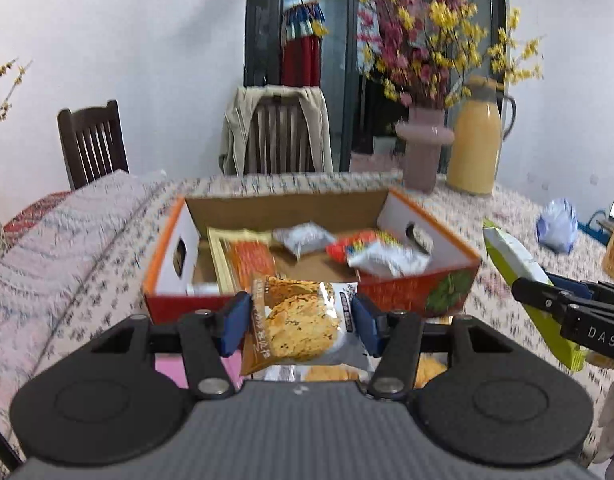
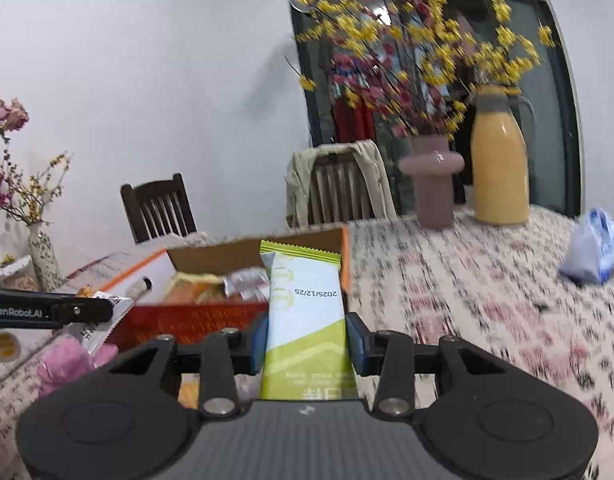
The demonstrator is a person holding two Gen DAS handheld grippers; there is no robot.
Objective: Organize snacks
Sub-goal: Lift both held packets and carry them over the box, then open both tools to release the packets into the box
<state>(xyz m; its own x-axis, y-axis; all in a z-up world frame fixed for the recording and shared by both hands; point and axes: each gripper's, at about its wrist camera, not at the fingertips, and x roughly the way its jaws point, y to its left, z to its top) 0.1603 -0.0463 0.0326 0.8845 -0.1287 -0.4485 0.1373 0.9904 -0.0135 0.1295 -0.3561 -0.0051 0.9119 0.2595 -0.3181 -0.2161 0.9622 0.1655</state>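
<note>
Behind the cookie packet (image 1: 297, 322), the box (image 1: 391, 294) front is hidden.

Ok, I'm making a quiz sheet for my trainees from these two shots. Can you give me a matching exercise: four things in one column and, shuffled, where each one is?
Things:
1. cracker packet
2. green and white packet
3. yellow jug
4. beige jacket

Places:
A. draped over a chair back
B. between the left gripper's fingers
C. on the table beside the pink vase
D. between the right gripper's fingers

Pairs: 1-B, 2-D, 3-C, 4-A
</note>
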